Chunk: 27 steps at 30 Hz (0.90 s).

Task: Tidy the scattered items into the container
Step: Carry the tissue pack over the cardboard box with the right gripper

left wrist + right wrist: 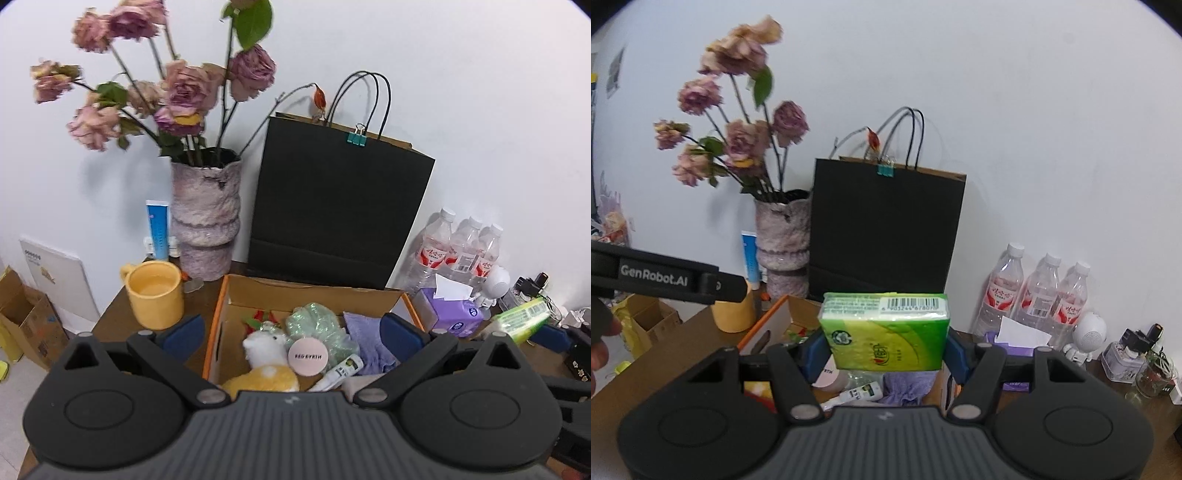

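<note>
Both blue pads (955,356) of my right gripper (884,354) clamp a green plastic tissue pack (886,332) above the part-filled orange-edged cardboard box (216,328), left gripper (293,332) open, empty.

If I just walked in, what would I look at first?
Probably the bright green tissue pack, held up between the right gripper's blue pads above the cardboard box. Next, the wilted pink roses in the vase at the back left, beside a tall black bag. In the box a white and yellow plush toy lies by a pink round case.
</note>
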{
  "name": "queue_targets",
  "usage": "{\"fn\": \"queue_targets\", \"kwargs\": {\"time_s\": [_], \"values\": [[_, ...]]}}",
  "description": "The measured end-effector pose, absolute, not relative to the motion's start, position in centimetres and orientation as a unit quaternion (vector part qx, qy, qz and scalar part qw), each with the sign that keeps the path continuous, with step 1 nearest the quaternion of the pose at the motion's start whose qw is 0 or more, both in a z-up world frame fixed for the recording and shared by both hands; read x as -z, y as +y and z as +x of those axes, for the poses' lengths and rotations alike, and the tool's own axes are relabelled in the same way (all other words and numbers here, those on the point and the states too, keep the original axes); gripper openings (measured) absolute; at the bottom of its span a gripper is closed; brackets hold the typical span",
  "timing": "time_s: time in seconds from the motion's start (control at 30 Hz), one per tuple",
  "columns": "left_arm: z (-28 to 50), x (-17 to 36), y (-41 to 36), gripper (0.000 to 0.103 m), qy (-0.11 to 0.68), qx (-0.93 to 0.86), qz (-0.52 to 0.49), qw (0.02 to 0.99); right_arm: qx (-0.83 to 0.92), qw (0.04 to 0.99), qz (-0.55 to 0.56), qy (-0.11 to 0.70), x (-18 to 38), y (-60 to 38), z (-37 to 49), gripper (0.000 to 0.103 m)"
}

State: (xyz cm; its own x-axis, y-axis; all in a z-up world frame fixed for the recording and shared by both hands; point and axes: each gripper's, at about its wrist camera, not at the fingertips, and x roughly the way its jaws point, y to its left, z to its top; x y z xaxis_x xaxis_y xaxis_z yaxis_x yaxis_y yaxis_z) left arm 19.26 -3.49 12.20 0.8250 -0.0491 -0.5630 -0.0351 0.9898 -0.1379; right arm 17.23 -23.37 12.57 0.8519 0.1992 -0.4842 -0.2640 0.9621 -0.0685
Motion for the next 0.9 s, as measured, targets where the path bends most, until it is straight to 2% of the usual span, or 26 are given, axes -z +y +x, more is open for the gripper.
{"fn": "queue_targets", "kwargs": {"time_s": [0.27, 0.9], "values": [[24.8, -10.7, -5.0, 0.103, 0.325, -0.037, -0.024, 0.945, -0.111, 0.950, -0.041, 0.289, -9.7, -22.8, 22.9, 0.062], [33.0, -2.0, -5.4, 0.103, 0.398, -0.078, 0.021, 0.914, -0.112, 0.923, -0.052, 0.365, -0.6, -19.6, 30.9, 0.062]]}}
